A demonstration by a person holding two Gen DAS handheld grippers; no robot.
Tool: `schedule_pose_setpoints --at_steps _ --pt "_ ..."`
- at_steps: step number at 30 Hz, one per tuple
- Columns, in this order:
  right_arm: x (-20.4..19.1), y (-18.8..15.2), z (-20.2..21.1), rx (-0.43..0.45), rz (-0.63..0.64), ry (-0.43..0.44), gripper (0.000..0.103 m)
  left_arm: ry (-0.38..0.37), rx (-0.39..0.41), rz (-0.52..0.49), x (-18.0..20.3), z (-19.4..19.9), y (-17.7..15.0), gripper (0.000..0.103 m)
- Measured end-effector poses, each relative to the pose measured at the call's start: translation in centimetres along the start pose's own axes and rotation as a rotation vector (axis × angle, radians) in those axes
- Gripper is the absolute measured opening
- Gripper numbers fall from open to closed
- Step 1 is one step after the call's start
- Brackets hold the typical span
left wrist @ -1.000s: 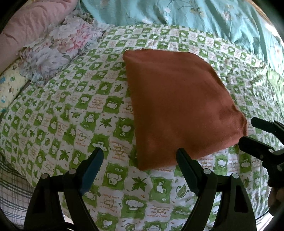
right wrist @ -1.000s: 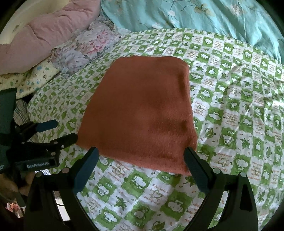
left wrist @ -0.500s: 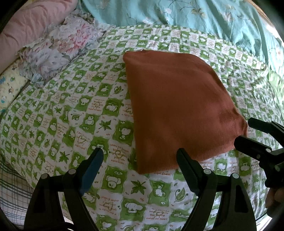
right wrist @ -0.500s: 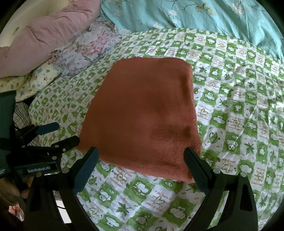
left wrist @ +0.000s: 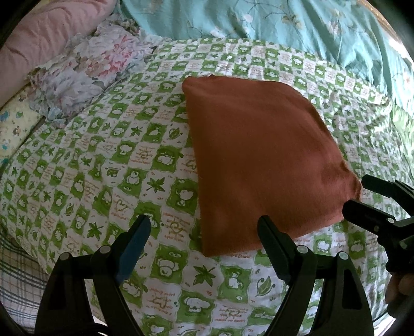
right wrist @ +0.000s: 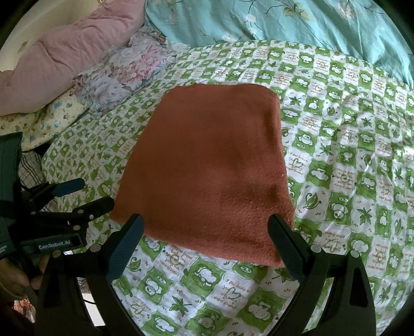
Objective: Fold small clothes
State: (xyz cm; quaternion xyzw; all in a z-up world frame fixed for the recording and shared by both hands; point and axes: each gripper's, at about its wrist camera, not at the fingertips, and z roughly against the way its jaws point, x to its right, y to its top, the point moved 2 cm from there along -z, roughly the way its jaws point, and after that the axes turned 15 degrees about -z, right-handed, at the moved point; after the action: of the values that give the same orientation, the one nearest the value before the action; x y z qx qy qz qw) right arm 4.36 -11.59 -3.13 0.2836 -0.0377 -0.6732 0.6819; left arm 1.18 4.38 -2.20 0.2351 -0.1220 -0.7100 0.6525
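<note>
A: How do the grippers stand?
B: Left gripper [left wrist: 204, 227] and right gripper [right wrist: 205, 227] both tilt downward, jaws spread wide, empty, at the near edge of the folded rust cloth [right wrist: 207, 165]

A: Surroundings?
B: Green checked bedsheet [left wrist: 103, 160], teal quilt [left wrist: 258, 23] behind. Only the right view shows the "GenRobot.AI" label

Rust-orange garment [left wrist: 261, 160] folded flat on the bed.

It lies as a neat, roughly four-sided packet on the green-and-white checked bedspread [left wrist: 108, 165], with smooth top layers and only faint creases. Its fabric is plain and one colour, with a fine knitted, slightly nubbly texture seen up close in the right wrist view [right wrist: 212, 168]. The far edge is straight, the near edge a little thicker, and the corners are soft and rounded.
</note>
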Motion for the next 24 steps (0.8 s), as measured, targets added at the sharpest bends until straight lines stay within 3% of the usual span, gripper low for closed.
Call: schedule_pose_setpoints --at_steps 24 --pt "-0.11 0.47 0.16 0.021 -0.025 0.002 0.096 -0.011 0.012 -0.014 0.36 0.36 0.83 0.086"
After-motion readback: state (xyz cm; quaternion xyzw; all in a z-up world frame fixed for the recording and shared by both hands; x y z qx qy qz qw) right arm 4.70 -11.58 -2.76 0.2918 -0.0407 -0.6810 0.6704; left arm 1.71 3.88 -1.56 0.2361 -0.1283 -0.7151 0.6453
